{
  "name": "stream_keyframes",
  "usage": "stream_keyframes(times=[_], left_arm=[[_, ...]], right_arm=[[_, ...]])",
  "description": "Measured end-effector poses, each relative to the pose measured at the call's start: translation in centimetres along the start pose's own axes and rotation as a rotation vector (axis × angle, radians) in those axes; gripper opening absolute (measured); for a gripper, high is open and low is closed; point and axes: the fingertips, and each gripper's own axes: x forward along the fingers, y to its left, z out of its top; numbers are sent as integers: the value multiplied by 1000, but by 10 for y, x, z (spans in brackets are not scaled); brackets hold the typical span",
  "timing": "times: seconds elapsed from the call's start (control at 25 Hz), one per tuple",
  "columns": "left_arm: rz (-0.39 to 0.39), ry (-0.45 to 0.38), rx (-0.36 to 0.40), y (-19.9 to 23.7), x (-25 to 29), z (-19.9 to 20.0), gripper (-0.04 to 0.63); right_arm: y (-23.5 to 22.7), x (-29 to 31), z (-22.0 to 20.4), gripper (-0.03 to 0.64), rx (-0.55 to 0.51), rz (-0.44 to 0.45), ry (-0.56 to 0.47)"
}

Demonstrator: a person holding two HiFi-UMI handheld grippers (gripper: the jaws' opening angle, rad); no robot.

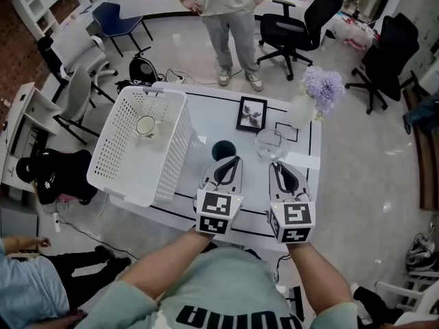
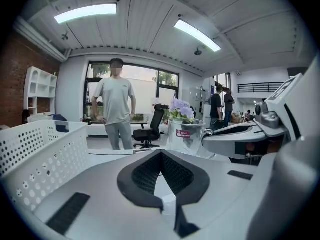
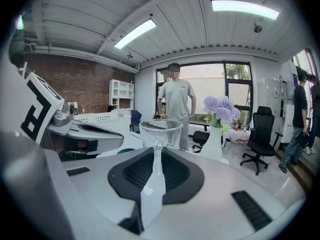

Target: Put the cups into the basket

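Observation:
A white perforated basket [image 1: 113, 153] stands on the table's left side, with one pale cup [image 1: 145, 125] inside it. On the white table a dark teal cup [image 1: 223, 149] sits right of the basket. A clear glass cup [image 1: 269, 144] stands further right. My left gripper [image 1: 236, 159] hovers just in front of the teal cup, jaws shut and empty. My right gripper [image 1: 275, 164] hovers just short of the glass, also shut on nothing. In the left gripper view the left gripper [image 2: 160, 153] faces the glass [image 2: 186, 134]. From the right gripper [image 3: 157, 145], the glass [image 3: 160, 132] stands straight ahead.
A black picture frame [image 1: 251, 113] and a white vase of purple flowers [image 1: 321, 88] stand at the table's far side. A person [image 1: 230, 9] stands beyond the table. Office chairs [image 1: 302, 19] surround it. Another person's arm [image 1: 20, 245] shows low left.

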Motion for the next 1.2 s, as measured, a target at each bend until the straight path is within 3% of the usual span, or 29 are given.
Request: stream_keyframes(times=[0.52, 1.2], left_arm=[[162, -61, 4, 79, -53, 67, 3], [346, -86, -32, 190, -127, 88, 3]], right_arm=[[77, 14, 86, 44, -93, 214, -81], [188, 46, 152, 44, -141, 419, -160]])
